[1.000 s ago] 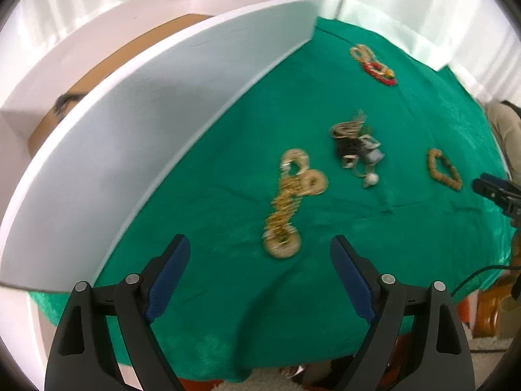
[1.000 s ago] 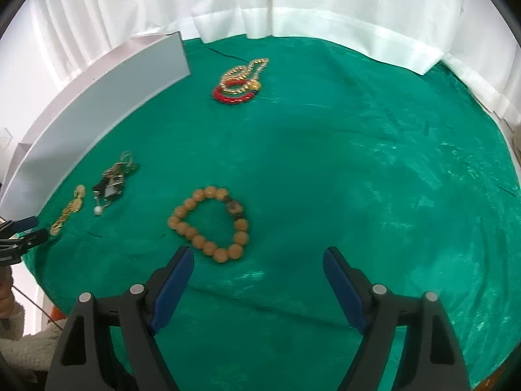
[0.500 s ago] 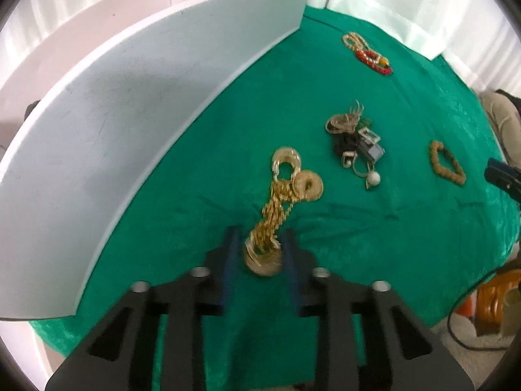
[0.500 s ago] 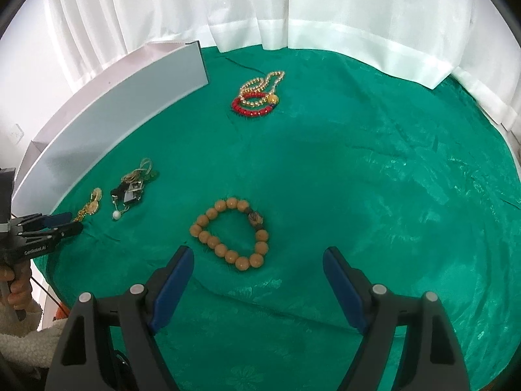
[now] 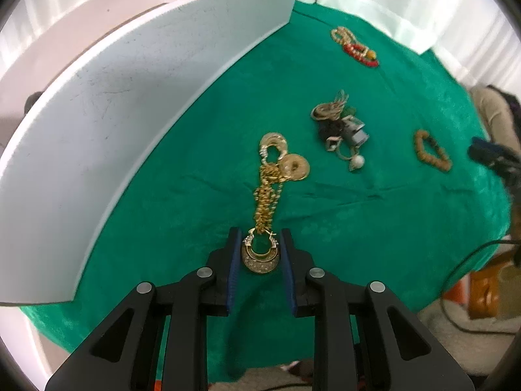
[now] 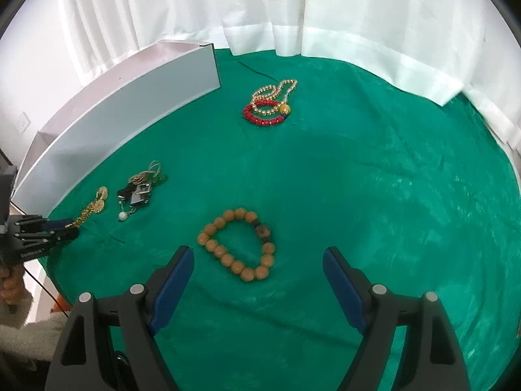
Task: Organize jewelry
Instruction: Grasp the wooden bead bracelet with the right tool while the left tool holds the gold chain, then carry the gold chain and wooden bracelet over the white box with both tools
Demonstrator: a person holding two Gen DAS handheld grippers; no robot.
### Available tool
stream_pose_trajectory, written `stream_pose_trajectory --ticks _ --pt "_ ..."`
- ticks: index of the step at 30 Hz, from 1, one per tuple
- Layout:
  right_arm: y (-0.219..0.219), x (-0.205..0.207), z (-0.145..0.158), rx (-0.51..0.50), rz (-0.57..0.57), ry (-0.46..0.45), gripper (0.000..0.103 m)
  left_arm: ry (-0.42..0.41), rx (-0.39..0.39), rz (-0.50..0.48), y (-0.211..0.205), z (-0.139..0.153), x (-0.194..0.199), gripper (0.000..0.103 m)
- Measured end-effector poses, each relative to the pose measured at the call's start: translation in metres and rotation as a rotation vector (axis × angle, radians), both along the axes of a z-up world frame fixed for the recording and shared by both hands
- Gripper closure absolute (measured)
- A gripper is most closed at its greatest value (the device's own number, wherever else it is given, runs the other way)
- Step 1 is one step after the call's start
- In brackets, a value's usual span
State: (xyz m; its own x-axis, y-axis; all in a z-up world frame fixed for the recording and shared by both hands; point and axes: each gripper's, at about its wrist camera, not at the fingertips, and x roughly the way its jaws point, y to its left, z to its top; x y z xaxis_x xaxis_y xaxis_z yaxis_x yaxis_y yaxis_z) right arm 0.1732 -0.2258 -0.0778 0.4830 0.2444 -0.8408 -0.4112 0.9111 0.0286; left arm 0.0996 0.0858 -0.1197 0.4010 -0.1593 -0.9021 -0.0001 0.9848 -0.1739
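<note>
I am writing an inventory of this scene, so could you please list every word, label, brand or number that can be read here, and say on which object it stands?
None can be read.
The left gripper has small white lettering on its side in the right wrist view, too small and blurred to read.
The white box, the green cloth and the jewelry show no text.

Left gripper [image 5: 260,249] jaws closed on gold hoop earring [image 5: 260,255], gold chain [image 5: 267,195] trailing across green cloth [image 5: 374,228]
</note>
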Motion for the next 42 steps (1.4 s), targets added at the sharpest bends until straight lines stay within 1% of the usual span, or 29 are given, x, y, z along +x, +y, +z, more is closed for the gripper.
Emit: stream_pose_trajectory --ticks 2,4,7,9,15,16,17,18,19,20,22,23,24,26,30,33,38,42 --pt "0.002 0.007 -0.007 -0.013 0.035 0.032 0.019 -0.007 -0.046 0.012 0.004 0.005 -0.001 0.081" --pt "0.008 0.014 -0.016 -0.023 0.069 0.054 0.019 -0.013 -0.073 0.020 0.006 0.009 -0.001 0.081" --pt "0.020 0.023 -0.028 -0.005 0.116 0.088 0.019 -0.026 -0.072 0.027 0.007 0.012 -0.001 0.081" --pt "0.030 0.026 -0.033 -0.002 0.153 0.094 0.019 -0.024 -0.074 0.029 0.007 0.012 -0.001 0.081" --pt "0.056 0.025 -0.050 -0.127 0.242 0.086 0.019 -0.018 -0.078 0.049 0.012 0.012 -0.001 0.081" --pt "0.059 0.023 -0.052 -0.155 0.256 0.087 0.021 -0.019 -0.078 0.051 0.011 0.012 0.000 0.081" --pt "0.060 0.022 -0.054 -0.173 0.260 0.090 0.026 -0.021 -0.078 0.051 0.011 0.013 0.000 0.081" --pt "0.059 0.022 -0.052 -0.156 0.256 0.094 0.035 -0.023 -0.079 0.052 0.010 0.015 -0.001 0.081" --pt "0.057 0.022 -0.050 -0.142 0.249 0.096 0.059 -0.026 -0.083 0.052 0.010 0.017 -0.001 0.081" --pt "0.056 0.024 -0.047 -0.145 0.234 0.099 0.081 -0.031 -0.088 0.050 0.010 0.019 -0.001 0.081" --pt "0.052 0.028 -0.044 -0.133 0.204 0.119 0.081 -0.040 -0.096 0.047 0.011 0.025 -0.002 0.081" --pt "0.049 0.028 -0.042 -0.117 0.192 0.124 0.087 -0.046 -0.101 0.044 0.011 0.030 -0.002 0.081" --pt "0.047 0.029 -0.037 -0.094 0.180 0.124 0.092 -0.056 -0.108 0.039 0.010 0.036 -0.003 0.081" --pt "0.041 0.028 -0.024 -0.036 0.160 0.126 0.092 -0.079 -0.121 0.029 0.011 0.050 -0.004 0.081" --pt "0.040 0.024 0.003 0.002 0.164 0.093 0.092 -0.117 -0.136 0.023 0.013 0.073 -0.004 0.081" --pt "0.039 0.022 0.022 0.052 0.166 0.088 0.092 -0.131 -0.174 0.024 0.017 0.089 -0.005 0.081" --pt "0.045 0.018 0.057 0.103 0.208 0.053 0.092 -0.148 -0.197 0.021 0.023 0.114 -0.004 0.081" --pt "0.059 0.019 0.091 0.114 0.260 0.012 0.092 -0.159 -0.196 0.023 0.027 0.137 0.002 0.081"
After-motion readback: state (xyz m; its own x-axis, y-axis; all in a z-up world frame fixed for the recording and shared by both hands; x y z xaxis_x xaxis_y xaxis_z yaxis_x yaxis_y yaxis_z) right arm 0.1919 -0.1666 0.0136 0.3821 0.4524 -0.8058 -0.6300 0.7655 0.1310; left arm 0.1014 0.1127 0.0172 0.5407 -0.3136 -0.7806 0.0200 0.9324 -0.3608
